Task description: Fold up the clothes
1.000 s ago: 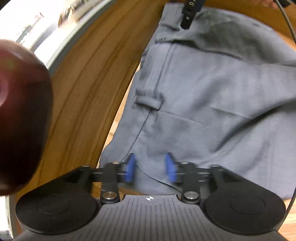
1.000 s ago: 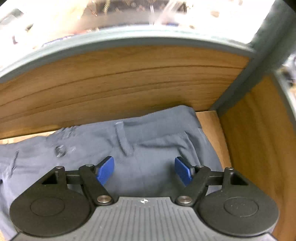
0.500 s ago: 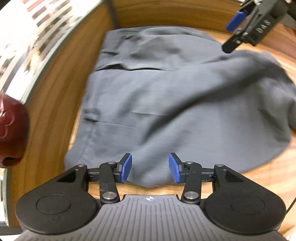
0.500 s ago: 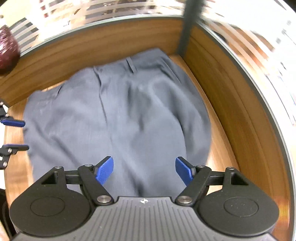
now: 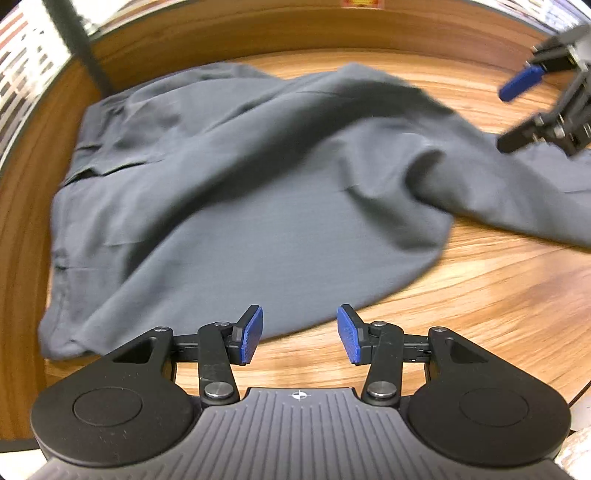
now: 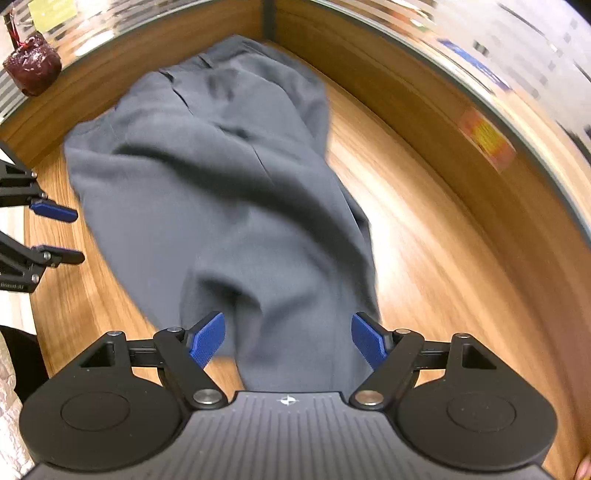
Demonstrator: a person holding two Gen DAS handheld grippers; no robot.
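Note:
Grey trousers lie spread on the wooden table, waistband at the far left and a leg running off to the right. My left gripper hovers over their near edge, open, with nothing between the pads. My right gripper shows at the upper right, over the leg. In the right wrist view the trousers stretch away from my right gripper. It is wide open above the leg, pads clear of the cloth. The left gripper stands at the left edge, beside the trousers.
A raised wooden rim runs round the table's far and side edges, with a dark post at the corner. A dark red ornament sits on the rim at the upper left. Bare wood lies right of the trousers.
Both grippers have drawn back from the waistband along the trousers, so much more of the garment and the bare table now shows. Both stayed open and empty.

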